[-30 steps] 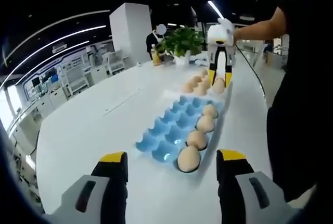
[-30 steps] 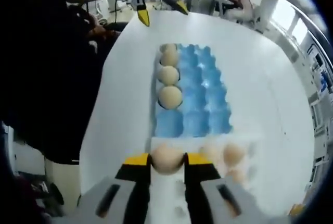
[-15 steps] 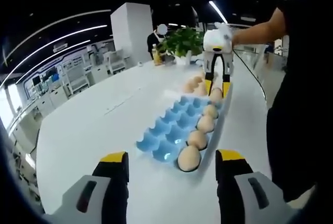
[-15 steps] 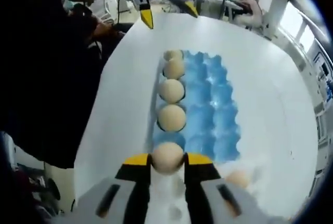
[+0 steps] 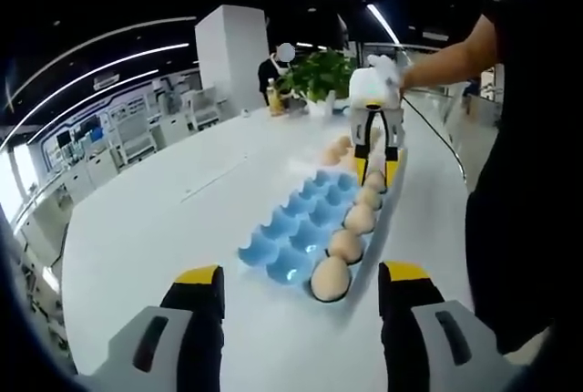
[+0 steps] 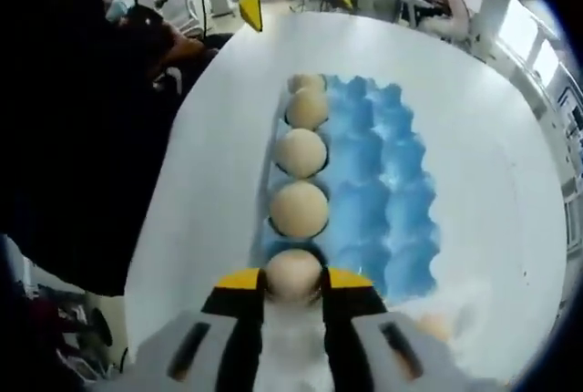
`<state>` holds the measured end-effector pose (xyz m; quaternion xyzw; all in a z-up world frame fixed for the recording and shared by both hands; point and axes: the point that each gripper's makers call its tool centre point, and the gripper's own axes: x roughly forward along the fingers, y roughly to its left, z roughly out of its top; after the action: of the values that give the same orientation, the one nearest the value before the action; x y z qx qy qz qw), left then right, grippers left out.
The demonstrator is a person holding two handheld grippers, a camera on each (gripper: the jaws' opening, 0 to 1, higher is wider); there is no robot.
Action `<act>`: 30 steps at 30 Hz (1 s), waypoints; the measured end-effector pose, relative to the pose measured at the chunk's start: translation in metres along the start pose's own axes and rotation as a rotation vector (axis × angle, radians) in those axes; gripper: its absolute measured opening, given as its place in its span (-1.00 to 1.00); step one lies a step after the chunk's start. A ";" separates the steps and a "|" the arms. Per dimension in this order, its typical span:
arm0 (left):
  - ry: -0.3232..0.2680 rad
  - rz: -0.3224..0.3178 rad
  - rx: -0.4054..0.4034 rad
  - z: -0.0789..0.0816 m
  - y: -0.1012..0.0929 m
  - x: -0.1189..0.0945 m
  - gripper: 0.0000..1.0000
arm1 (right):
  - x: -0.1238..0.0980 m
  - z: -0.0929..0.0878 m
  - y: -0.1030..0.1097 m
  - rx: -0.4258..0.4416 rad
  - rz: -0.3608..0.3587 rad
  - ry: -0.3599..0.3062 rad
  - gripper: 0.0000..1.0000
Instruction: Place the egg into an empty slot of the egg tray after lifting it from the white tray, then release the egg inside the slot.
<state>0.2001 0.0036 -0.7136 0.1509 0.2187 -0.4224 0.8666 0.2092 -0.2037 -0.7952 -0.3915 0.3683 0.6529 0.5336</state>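
My right gripper (image 6: 292,290) has its yellow-tipped jaws clamped on the egg (image 6: 293,274), low centre of the right gripper view, right over the near end of the blue egg tray (image 6: 383,182). Four eggs (image 6: 300,208) line its left column; the farthest is half hidden. The white tray (image 6: 455,319) is blurred at lower right. My left gripper (image 5: 301,284) hangs with jaws spread wide over the white table (image 5: 155,219), holding nothing.
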 end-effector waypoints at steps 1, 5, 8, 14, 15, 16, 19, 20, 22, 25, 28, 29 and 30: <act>0.004 -0.002 -0.003 -0.001 0.000 0.000 0.37 | 0.002 0.000 0.002 0.014 0.016 0.004 -0.51; 0.004 -0.005 -0.005 0.001 0.000 0.001 0.36 | 0.001 0.000 0.002 0.010 0.020 0.000 -0.51; 0.003 -0.010 -0.007 0.002 -0.001 0.002 0.32 | 0.001 0.000 0.002 0.018 0.022 -0.011 -0.51; 0.013 -0.013 0.000 0.001 -0.002 0.005 0.32 | 0.000 -0.002 0.003 0.037 0.027 -0.045 -0.48; 0.012 -0.012 0.002 0.002 -0.002 0.005 0.32 | 0.002 -0.003 0.003 0.053 0.033 -0.053 -0.47; 0.012 -0.012 0.003 0.002 -0.002 0.005 0.32 | 0.003 -0.007 0.003 0.052 0.030 -0.042 -0.47; 0.010 -0.007 0.006 0.004 -0.002 0.003 0.32 | 0.001 -0.003 0.005 0.041 0.012 -0.085 -0.47; 0.013 -0.008 0.010 0.004 -0.002 0.003 0.32 | 0.000 -0.003 0.005 0.041 0.004 -0.092 -0.47; 0.021 -0.006 0.014 0.004 -0.002 0.002 0.30 | 0.000 -0.002 0.005 0.071 -0.003 -0.113 -0.44; 0.023 -0.003 0.021 0.006 -0.002 0.001 0.30 | -0.002 -0.003 0.002 0.078 -0.038 -0.139 -0.39; 0.022 0.001 0.028 0.009 -0.003 0.001 0.30 | -0.003 -0.004 0.001 0.082 -0.056 -0.156 -0.38; 0.022 0.000 0.030 0.010 -0.004 0.001 0.30 | -0.003 -0.005 0.000 0.088 -0.059 -0.159 -0.38; 0.022 0.000 0.031 0.010 -0.004 0.001 0.30 | -0.003 -0.005 0.000 0.088 -0.062 -0.162 -0.38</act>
<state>0.2000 -0.0043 -0.7057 0.1689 0.2218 -0.4239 0.8617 0.2102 -0.2094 -0.7946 -0.3249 0.3401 0.6486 0.5985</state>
